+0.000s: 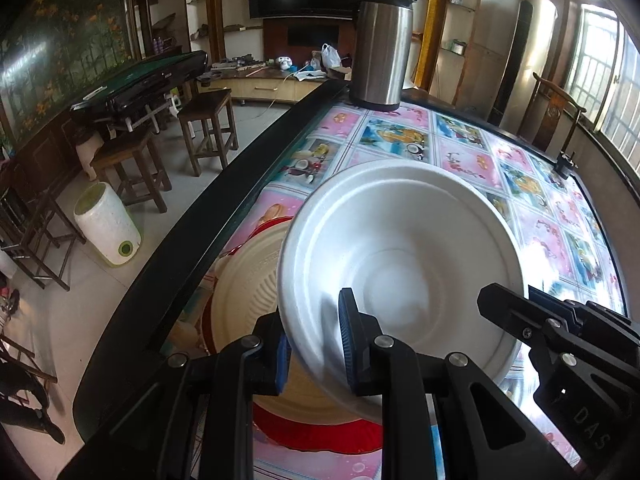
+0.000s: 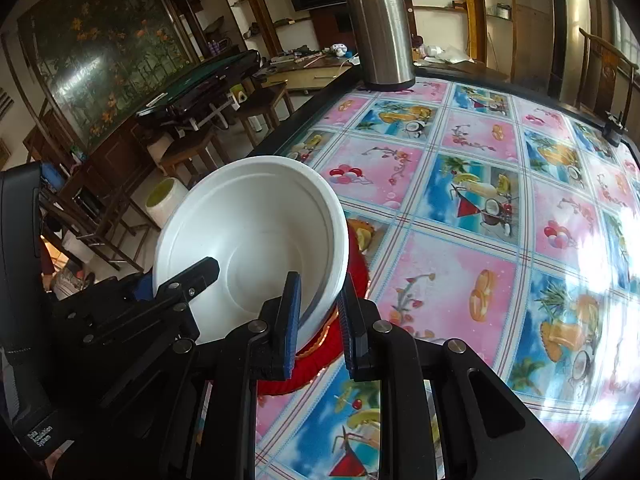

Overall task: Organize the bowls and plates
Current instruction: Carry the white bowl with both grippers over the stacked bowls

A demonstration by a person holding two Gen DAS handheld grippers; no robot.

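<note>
A white foam bowl (image 1: 400, 248) (image 2: 248, 232) hangs tilted above the table, held from both sides. My left gripper (image 1: 314, 320) is shut on its near-left rim, one blue pad inside and one outside. My right gripper (image 2: 320, 292) is shut on the bowl's right rim in the same way. Each wrist view also catches the other gripper at the opposite rim: the right gripper (image 1: 520, 312) and the left gripper (image 2: 188, 280). Under the bowl lies a cream ribbed plate (image 1: 248, 280) on a red plate (image 1: 320, 432) (image 2: 356, 264), both partly hidden.
A steel thermos jug (image 1: 382, 44) (image 2: 380, 28) stands at the table's far edge. The patterned tablecloth (image 2: 460, 208) covers the table, with a small black clamp (image 2: 614, 128) at its far right rim. Left of the table are wooden stools (image 1: 208, 128) and a white bin (image 1: 106, 228).
</note>
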